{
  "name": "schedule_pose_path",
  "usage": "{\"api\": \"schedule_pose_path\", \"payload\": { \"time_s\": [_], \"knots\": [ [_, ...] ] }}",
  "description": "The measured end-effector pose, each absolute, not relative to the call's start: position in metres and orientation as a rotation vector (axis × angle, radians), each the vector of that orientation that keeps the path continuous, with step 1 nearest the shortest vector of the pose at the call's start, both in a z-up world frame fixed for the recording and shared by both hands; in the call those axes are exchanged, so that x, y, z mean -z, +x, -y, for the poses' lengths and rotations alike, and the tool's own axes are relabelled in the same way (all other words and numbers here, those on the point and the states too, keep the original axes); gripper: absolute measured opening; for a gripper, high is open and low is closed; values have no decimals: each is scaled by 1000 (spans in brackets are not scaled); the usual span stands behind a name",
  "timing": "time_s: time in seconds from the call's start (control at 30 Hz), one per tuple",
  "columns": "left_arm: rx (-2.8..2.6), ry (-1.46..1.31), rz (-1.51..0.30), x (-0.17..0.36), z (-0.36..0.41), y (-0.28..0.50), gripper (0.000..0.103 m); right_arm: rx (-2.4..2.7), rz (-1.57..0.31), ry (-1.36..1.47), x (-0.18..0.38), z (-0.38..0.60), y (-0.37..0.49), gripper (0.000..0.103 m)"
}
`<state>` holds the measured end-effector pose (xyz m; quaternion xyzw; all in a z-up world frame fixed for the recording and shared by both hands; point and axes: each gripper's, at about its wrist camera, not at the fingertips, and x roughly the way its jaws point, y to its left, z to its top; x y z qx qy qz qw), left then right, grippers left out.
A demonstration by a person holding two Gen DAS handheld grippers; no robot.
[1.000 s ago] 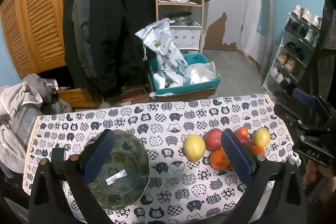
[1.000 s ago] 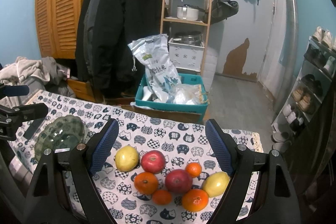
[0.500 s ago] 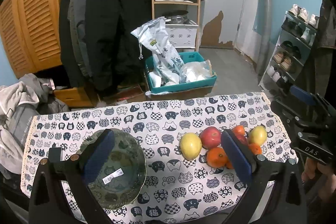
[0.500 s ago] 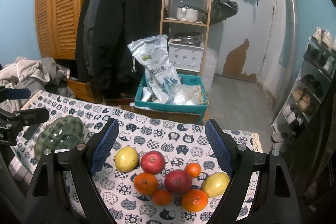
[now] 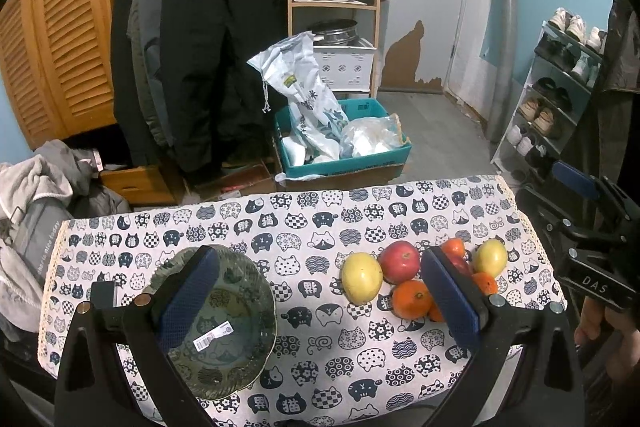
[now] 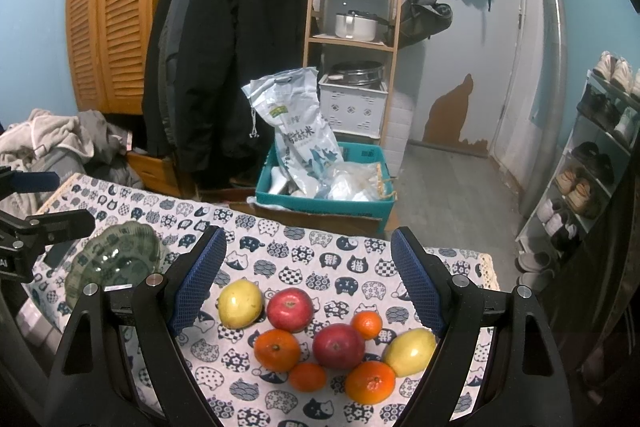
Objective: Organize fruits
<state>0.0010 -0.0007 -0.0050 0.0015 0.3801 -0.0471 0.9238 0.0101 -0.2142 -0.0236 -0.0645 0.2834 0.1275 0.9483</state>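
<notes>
Both grippers hang above the cat-print tablecloth [image 5: 320, 227], each angled down and forward over the table. The left gripper [image 5: 320, 291] has its blue pads spread wide, nothing between them. Its left pad sits over the green glass bowl [image 5: 224, 327], a barcode sticker showing inside, while its right pad covers part of the fruit cluster. In that view a yellow fruit [image 5: 361, 278], a red apple [image 5: 400, 262] and an orange [image 5: 412, 299] lie between the pads toward the right one; a second yellow fruit [image 5: 491, 258] sits beyond it, and the fruit behind the pad is only partly visible.

Over to the right gripper [image 6: 308, 279]: fingers wide apart too, gripping nothing, poised straight above the pile. Between the pads lie a yellow fruit [image 6: 240, 303], two red apples [image 6: 290, 309] [image 6: 338, 345], and four oranges, the nearest one [image 6: 370, 381] at the front. Another yellow fruit [image 6: 410, 351] touches the right pad's lower edge in the picture. The bowl [image 6: 112, 263] sits well left, partly hidden by the other gripper's frame. A hand at the left view's right edge is cut off.
</notes>
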Motion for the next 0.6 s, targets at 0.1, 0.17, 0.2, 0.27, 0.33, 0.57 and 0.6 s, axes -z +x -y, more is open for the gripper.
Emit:
{"api": "schedule_pose_path", "payload": {
  "time_s": [0.1,0.17,0.2,0.27,0.33,0.57,0.6],
  "knots": [
    [97,3,-780,5,1,1,102,-260,-576,-132,24,214,10,83],
    [95,1,-780,5,1,1,102,-261,-576,-132,24,215,10,83],
    [96,0,-780,5,1,2,102,-261,-576,-132,24,215,10,83],
    [97,-2,-780,6,2,2,102,-260,-576,-132,24,215,10,83],
    [97,0,-781,6,2,2,102,-261,-577,-130,23,215,10,83],
    [109,10,-792,11,10,7,102,-254,-586,-129,19,215,15,83],
    [112,11,-793,13,10,8,102,-252,-590,-128,19,216,16,83]
  ]
}}
